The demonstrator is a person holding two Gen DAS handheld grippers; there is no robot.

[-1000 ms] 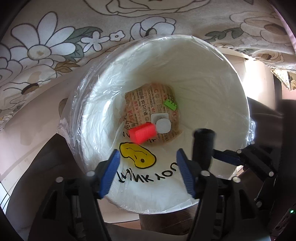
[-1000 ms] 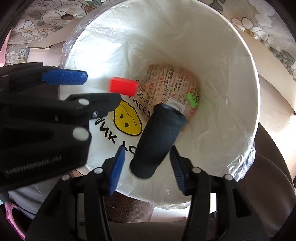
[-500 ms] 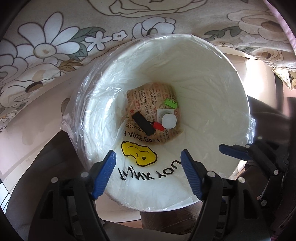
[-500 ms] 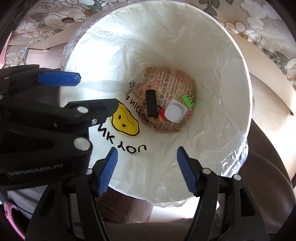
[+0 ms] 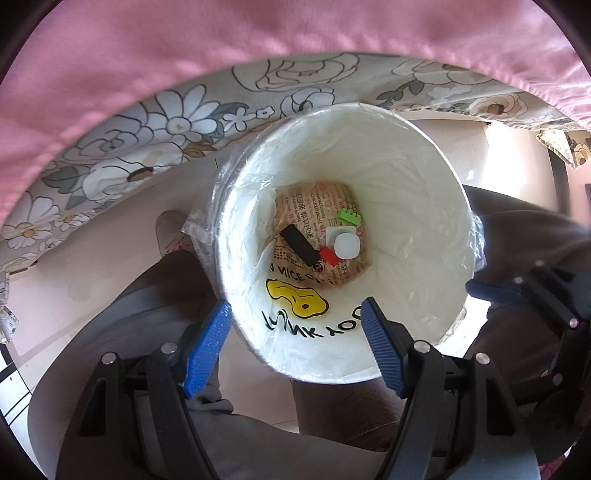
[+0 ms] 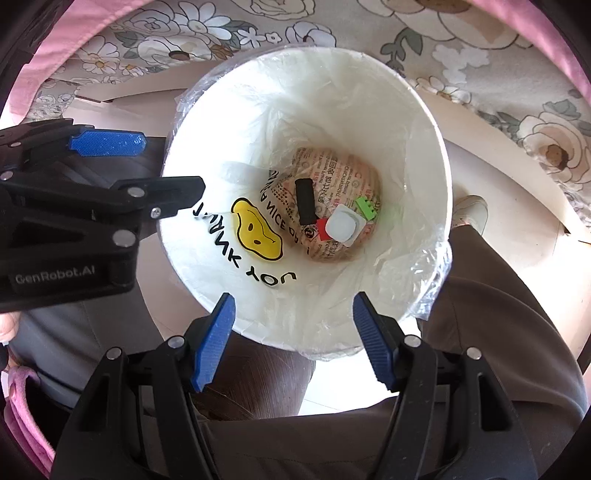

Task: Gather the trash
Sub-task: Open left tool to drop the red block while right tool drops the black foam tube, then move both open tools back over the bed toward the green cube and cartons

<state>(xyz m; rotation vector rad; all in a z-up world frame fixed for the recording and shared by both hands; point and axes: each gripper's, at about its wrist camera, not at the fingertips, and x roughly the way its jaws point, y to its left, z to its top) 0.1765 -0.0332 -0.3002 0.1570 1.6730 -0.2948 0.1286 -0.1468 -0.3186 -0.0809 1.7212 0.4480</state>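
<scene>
Below my left gripper (image 5: 295, 347) sits the white round waste bin lined with clear plastic film (image 5: 424, 177); its blue-padded jaws stand apart with nothing between them, the pads framing the near rim; my right gripper (image 6: 291, 339) hangs over the same bin, jaws likewise spread and empty, and I see the left tool's black frame off to its left side.

Straight ahead of both tools, at the bottom of the bin, lies a crumpled sheet of printed brown paper (image 5: 314, 203); on it rests a black stubby cylinder (image 5: 300, 244), lying flat; touching its lower end is a small red block (image 5: 328, 255); a white rounded-square cap (image 5: 347, 246) lies against the red block, and a bright green toothed plastic piece (image 5: 349, 217) sits just beyond the cap.

A yellow smiley print with black lettering (image 6: 256, 230) marks the liner on the wall nearest my jaws; floral cloth (image 6: 295, 26) and pink fabric (image 5: 258, 37) lie beyond the bin.
</scene>
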